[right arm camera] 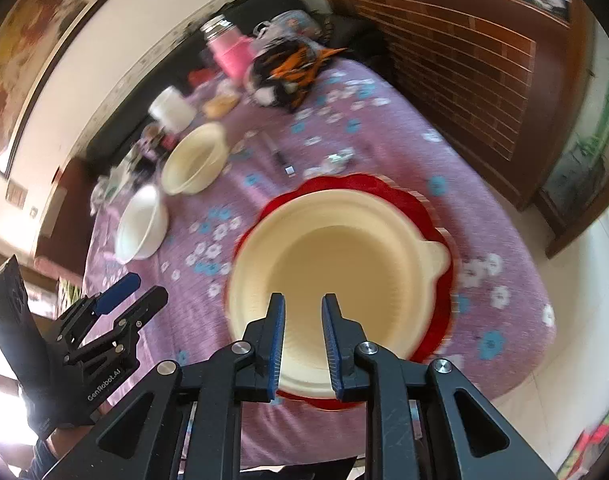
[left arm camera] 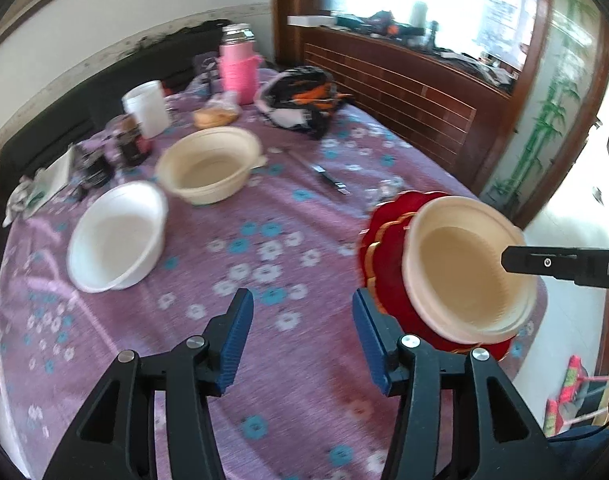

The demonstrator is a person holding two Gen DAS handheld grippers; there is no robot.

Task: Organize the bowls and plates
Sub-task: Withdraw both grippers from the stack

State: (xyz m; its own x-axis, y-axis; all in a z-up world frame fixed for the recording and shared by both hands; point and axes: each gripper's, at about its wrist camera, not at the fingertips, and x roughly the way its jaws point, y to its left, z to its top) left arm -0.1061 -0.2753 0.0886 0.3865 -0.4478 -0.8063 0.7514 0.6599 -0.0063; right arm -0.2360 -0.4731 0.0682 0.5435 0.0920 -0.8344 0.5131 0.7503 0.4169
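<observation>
We see the left claw (left arm camera: 302,334) hovering over the bench (left arm camera: 264,400), its blue pads spread wide apart with nothing between them. Taking the red plate (left arm camera: 388,236) as our landmark, the left claw sits just beside its near-left edge without touching it, as far as we can tell.

A cream bowl (left arm camera: 460,268) sits upright on the red plate, nearly covering it, with a small tab on its rim. Our right claw (right arm camera: 303,342) is over the near rim of this bowl, pads (right arm camera: 278,344) held a narrow gap apart; the rim passes behind them, and we cannot tell whether they pinch it or merely hover.

Farther from the red plate, toward the far left of the bench, a second cream bowl (left arm camera: 210,164) stands empty, and a white bowl (left arm camera: 118,236) lies just beside it, nearer the left edge. Both are well apart from the plate.

Beyond those bowls we see a white tub (left arm camera: 146,106), a pink flask (left arm camera: 238,68), and a black and orange bundle (left arm camera: 300,100). A dark pen-like stick (left arm camera: 328,178) lies between the second cream bowl and the red plate.
</observation>
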